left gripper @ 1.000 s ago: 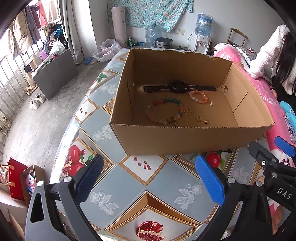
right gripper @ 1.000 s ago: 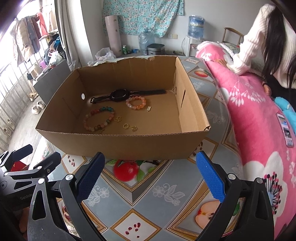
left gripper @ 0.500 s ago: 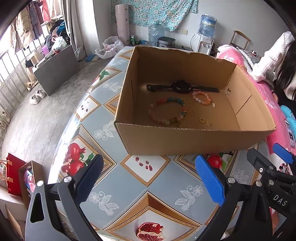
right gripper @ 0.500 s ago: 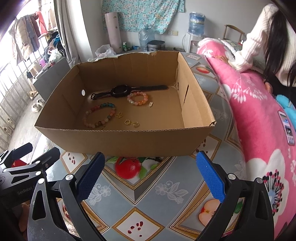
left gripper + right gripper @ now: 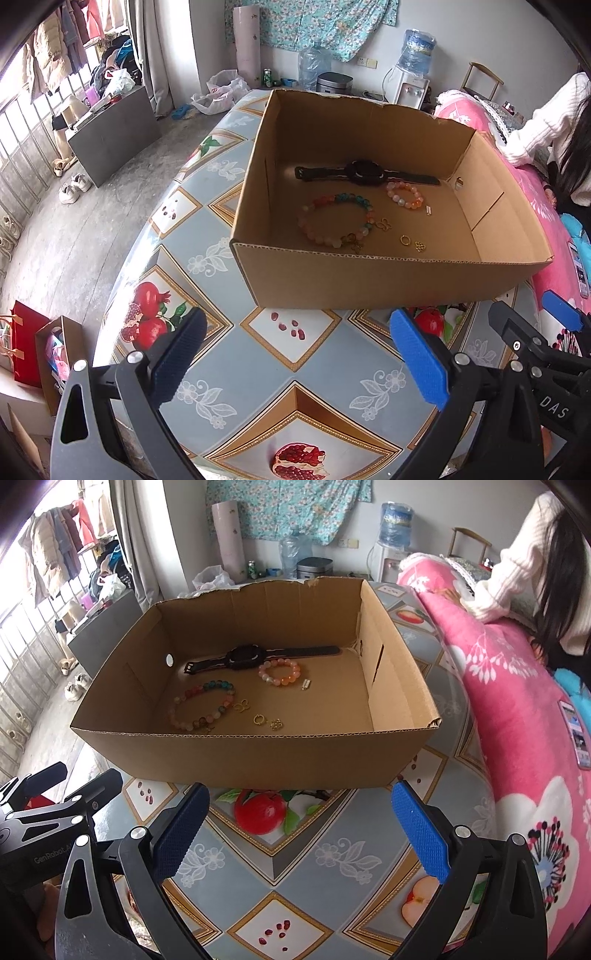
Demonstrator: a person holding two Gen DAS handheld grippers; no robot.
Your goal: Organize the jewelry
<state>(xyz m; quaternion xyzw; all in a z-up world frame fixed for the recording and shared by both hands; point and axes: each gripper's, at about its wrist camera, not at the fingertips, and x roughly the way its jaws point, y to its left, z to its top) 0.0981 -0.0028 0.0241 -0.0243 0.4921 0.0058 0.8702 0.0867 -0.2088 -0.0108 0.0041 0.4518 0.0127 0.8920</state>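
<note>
2 grippers, left gripper [image 5: 295,356] and right gripper [image 5: 300,830], jaws apart, black watch [image 5: 255,655] lying crosswise in cardboard box [image 5: 258,755]

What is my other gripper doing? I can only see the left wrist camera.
Observer: The right gripper is wide open and holds nothing. It hovers over the table, in front of the cardboard box.
Operator: Does the box wall on my left have a hole?
Observer: Yes, a small round hole shows on its inside, near the buckle end of the watch.
Operator: Is the box broken anywhere?
Observer: The near right corner of its rim looks crumpled and a bit torn.
</note>
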